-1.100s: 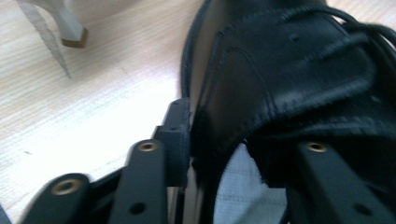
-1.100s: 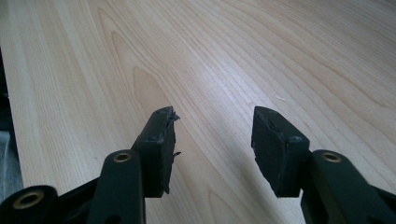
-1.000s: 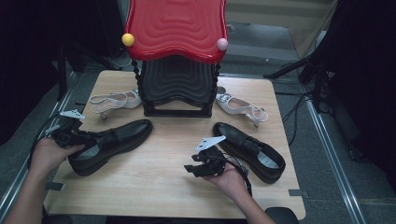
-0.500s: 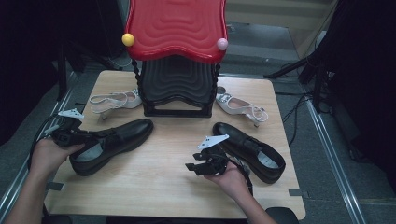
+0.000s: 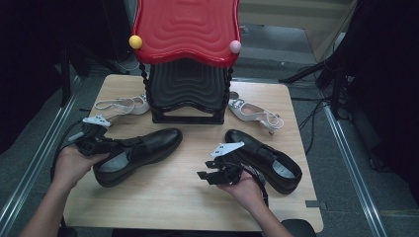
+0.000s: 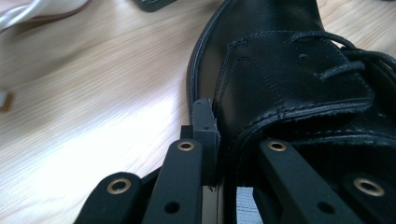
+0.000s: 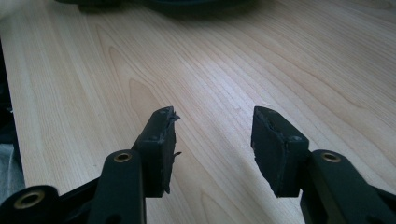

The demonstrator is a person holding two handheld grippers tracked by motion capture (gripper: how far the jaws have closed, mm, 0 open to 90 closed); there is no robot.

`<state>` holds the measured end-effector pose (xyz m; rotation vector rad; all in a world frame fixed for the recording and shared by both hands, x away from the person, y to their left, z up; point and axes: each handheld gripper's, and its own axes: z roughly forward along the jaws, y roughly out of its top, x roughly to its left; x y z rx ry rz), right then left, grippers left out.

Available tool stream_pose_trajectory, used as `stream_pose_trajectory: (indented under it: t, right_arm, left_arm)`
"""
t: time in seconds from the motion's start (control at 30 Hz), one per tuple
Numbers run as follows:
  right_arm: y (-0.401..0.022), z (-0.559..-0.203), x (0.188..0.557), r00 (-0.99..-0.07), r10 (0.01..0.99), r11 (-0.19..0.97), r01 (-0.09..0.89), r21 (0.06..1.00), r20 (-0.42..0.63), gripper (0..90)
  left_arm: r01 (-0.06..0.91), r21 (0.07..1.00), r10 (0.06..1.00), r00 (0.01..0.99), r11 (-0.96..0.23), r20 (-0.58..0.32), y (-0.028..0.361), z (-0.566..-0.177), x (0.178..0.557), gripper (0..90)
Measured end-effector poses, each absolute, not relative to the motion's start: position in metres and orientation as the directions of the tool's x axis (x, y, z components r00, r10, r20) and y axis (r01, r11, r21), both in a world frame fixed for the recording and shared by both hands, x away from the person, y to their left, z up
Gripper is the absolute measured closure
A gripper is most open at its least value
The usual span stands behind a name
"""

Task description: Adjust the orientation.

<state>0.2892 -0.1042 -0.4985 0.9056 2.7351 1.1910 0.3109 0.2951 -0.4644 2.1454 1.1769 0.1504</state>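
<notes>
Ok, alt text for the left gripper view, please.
The left hand-held gripper is clamped on the side wall of a black lace-up shoe, one jaw outside and the other inside the opening. Pale wooden table lies behind, with a light strappy shoe at the top left corner.

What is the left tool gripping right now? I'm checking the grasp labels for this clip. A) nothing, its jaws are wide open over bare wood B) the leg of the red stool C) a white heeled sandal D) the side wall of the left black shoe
D: the left tool has its jaws shut on the collar wall of the left black shoe, one inside, one outside.
</notes>
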Motion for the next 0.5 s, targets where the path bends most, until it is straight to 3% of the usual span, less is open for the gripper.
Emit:
stream_pose_trajectory:
  t: [0.5]
  right_arm:
    - [-0.104, -0.498, 0.289, -0.829, 0.523, 0.534, 0.499, 0.683, 0.197, 50.4]
  left_arm:
    - [0.702, 0.594, 0.767, 0.606, -0.392, -0.211, 0.228, -0.475, 0.318, 83.9]
